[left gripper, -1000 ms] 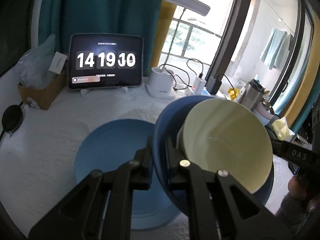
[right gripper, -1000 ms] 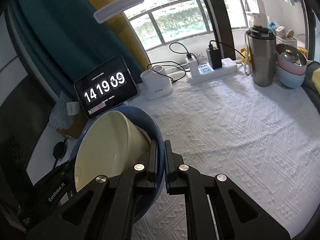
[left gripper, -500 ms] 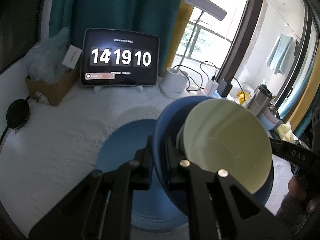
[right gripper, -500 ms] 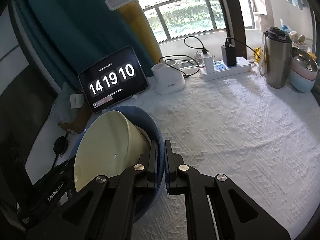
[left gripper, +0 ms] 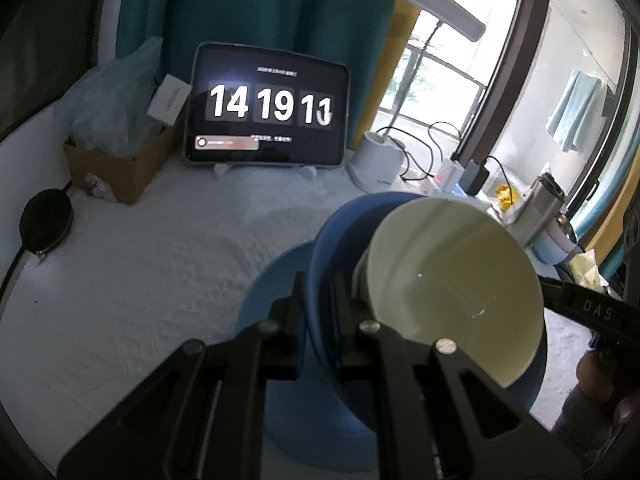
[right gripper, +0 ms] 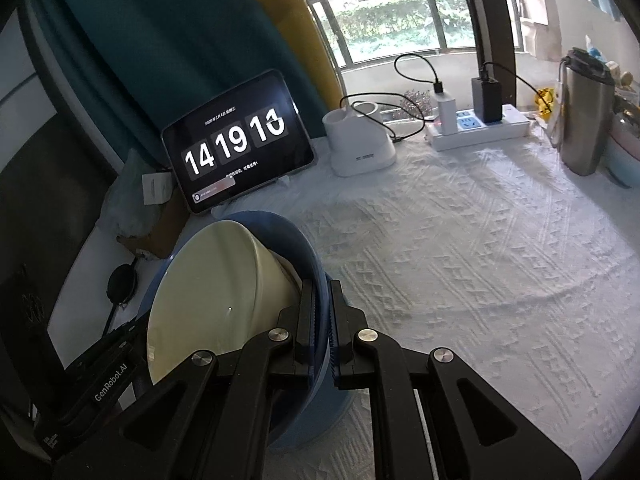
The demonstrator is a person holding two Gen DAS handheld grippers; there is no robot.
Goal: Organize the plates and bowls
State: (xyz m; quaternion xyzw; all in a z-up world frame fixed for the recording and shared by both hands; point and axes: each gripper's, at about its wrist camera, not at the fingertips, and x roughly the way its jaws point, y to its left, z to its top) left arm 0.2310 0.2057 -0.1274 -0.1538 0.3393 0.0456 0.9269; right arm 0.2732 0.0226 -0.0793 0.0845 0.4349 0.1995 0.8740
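Observation:
A dark blue bowl (left gripper: 332, 240) with a cream bowl (left gripper: 452, 296) nested inside it hangs tilted above the white tablecloth. My left gripper (left gripper: 318, 292) is shut on the blue bowl's rim on one side. My right gripper (right gripper: 320, 300) is shut on the same blue bowl (right gripper: 304, 248) at the opposite rim, and the cream bowl (right gripper: 216, 288) faces away to the left. A light blue plate (left gripper: 272, 280) lies flat on the cloth just under the bowls; its edge (right gripper: 340, 400) shows below the right fingers.
A tablet clock (right gripper: 236, 144) stands at the back, with a cardboard box (left gripper: 116, 168) and a black round object (left gripper: 46, 220) to its left. A white lamp base (right gripper: 360, 144), power strip (right gripper: 480, 128), steel tumbler (right gripper: 586, 116) and stacked bowls (right gripper: 624, 156) line the window side.
Both grippers carried the nested bowls toward the tablet, a little lower. The blue plate now sits more directly beneath them. The grips stayed the same.

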